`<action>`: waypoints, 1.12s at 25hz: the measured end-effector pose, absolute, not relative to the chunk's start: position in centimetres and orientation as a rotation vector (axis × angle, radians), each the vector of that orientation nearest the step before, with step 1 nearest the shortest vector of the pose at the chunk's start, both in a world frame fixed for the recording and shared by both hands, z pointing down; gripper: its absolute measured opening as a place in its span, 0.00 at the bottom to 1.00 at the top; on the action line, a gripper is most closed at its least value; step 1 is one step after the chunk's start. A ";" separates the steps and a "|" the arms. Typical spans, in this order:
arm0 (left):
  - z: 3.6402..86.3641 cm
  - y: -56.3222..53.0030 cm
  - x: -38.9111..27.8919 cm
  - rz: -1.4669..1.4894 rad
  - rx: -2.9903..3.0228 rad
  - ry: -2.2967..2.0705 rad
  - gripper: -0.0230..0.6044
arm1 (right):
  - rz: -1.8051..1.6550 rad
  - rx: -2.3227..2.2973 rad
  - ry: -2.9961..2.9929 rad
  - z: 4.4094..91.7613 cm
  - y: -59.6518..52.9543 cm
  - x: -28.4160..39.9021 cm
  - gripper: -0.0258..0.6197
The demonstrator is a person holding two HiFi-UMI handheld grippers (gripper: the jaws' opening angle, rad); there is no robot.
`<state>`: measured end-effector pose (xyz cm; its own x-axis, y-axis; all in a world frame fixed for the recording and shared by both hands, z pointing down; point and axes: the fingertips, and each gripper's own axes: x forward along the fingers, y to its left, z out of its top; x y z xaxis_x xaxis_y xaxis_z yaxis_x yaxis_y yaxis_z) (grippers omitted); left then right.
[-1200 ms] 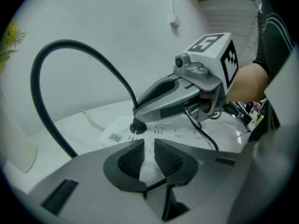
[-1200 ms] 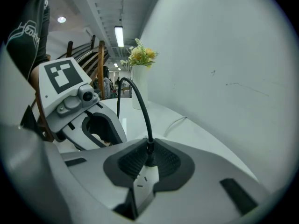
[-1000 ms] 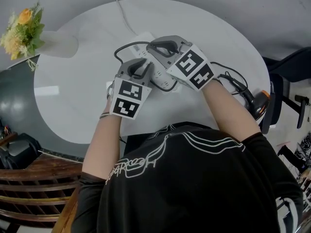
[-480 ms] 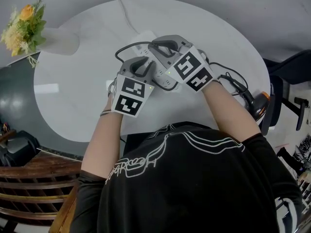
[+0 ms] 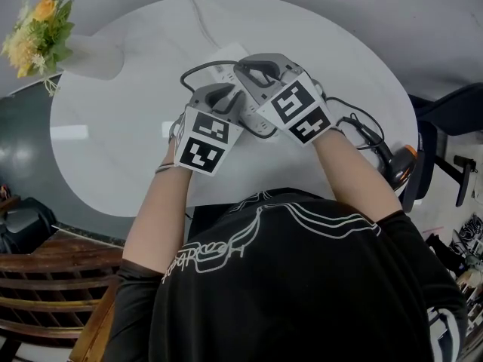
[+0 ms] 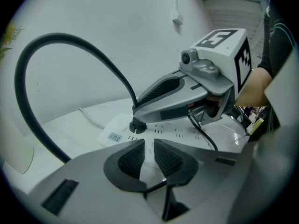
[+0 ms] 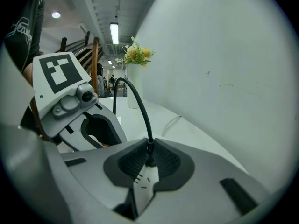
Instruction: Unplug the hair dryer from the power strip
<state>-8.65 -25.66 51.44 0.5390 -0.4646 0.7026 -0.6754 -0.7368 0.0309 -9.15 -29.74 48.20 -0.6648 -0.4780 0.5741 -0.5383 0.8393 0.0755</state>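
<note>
The right gripper point(image 7: 149, 148) clamps the black plug point(image 7: 150, 157) in the power strip point(image 6: 178, 134), while the left gripper point(image 6: 148, 146) poises its jaws slightly apart above it.

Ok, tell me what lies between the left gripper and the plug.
Left gripper view: only bare top of the power strip; the right gripper clamps the plug.
</note>
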 end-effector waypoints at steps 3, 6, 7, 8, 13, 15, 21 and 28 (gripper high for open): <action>51.5 -25.5 -8.4 1.005 2.475 -0.945 0.13 | 0.149 0.727 -2.418 48.4 -29.7 -8.8 0.08; 51.5 -25.5 -8.3 1.010 2.470 -0.949 0.13 | 0.242 0.710 -2.462 48.5 -29.9 -8.0 0.08; 51.5 -25.5 -8.2 1.015 2.472 -0.947 0.13 | 0.294 0.715 -2.486 48.6 -30.0 -7.7 0.08; 51.5 -25.5 -8.1 1.021 2.475 -0.942 0.13 | 0.329 0.721 -2.502 48.5 -30.1 -7.4 0.08; 51.6 -25.5 -8.1 1.023 2.475 -0.929 0.13 | 0.267 0.732 -2.464 48.4 -30.0 -7.7 0.08; 51.6 -25.6 -8.1 1.030 2.468 -0.917 0.13 | 0.220 0.722 -2.445 48.2 -29.8 -8.2 0.08; 51.6 -25.6 -7.8 1.035 2.463 -0.924 0.13 | 0.209 0.715 -2.452 48.1 -30.2 -7.7 0.08; 51.5 -25.6 -7.6 1.040 2.472 -0.917 0.13 | 0.265 0.720 -2.473 48.3 -30.2 -6.8 0.08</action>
<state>-7.57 -25.58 51.53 0.5325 -0.4402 0.7230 -0.6620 -0.7488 0.0317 -6.84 -30.23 48.32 -0.7080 -0.4376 0.5543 -0.5453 0.8375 -0.0353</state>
